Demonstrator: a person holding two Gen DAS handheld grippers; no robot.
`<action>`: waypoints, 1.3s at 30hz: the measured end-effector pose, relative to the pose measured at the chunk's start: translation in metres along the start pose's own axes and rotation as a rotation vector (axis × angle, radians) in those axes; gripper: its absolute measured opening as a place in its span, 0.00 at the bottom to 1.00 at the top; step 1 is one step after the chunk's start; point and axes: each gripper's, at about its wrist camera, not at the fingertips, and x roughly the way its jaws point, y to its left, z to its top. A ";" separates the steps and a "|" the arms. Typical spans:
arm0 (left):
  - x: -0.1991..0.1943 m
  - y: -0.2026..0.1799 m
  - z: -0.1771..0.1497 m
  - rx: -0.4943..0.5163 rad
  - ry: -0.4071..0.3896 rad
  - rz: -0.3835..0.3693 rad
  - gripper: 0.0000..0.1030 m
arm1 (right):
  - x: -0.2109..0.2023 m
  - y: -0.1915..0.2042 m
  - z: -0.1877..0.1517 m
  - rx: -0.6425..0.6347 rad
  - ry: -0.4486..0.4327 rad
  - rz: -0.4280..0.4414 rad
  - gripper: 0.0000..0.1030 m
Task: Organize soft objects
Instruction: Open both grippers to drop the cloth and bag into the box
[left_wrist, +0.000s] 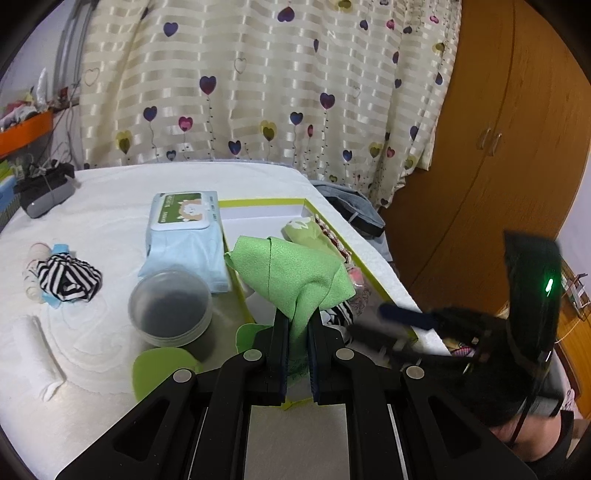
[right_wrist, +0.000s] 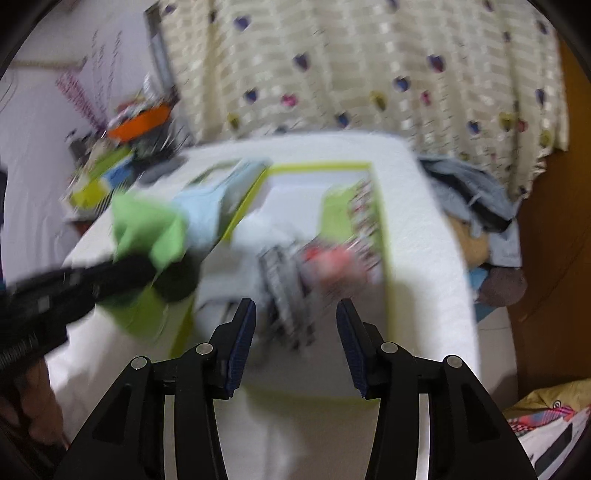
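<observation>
A cream striped curtain printed with purple, pink and yellow hearts on thin stems (left_wrist: 266, 81) hangs across the back of the room and serves as the landmark. Just right of the curtain stands a brown wooden wardrobe with two small metal door handles (left_wrist: 491, 140). Left of the curtain a pale lilac wall (right_wrist: 40, 122) carries an orange plastic shelf tray crowded with small clutter (left_wrist: 26, 133). In front of the curtain, below its hem, lies a bed covered with a white textured towel-like spread (left_wrist: 110, 218). Below the curtain's right end, beside the bed, a pale tiled floor (right_wrist: 495, 332) shows. The light is soft and even, indoors.
</observation>
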 end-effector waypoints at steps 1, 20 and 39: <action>-0.001 0.000 -0.001 0.000 -0.001 0.002 0.08 | 0.004 0.005 -0.002 -0.015 0.015 0.001 0.45; 0.028 -0.008 -0.006 0.011 0.071 -0.021 0.08 | 0.010 -0.022 0.019 0.055 -0.067 -0.036 0.45; 0.035 -0.030 -0.009 0.054 0.095 -0.075 0.34 | -0.025 -0.033 0.013 0.081 -0.117 -0.059 0.45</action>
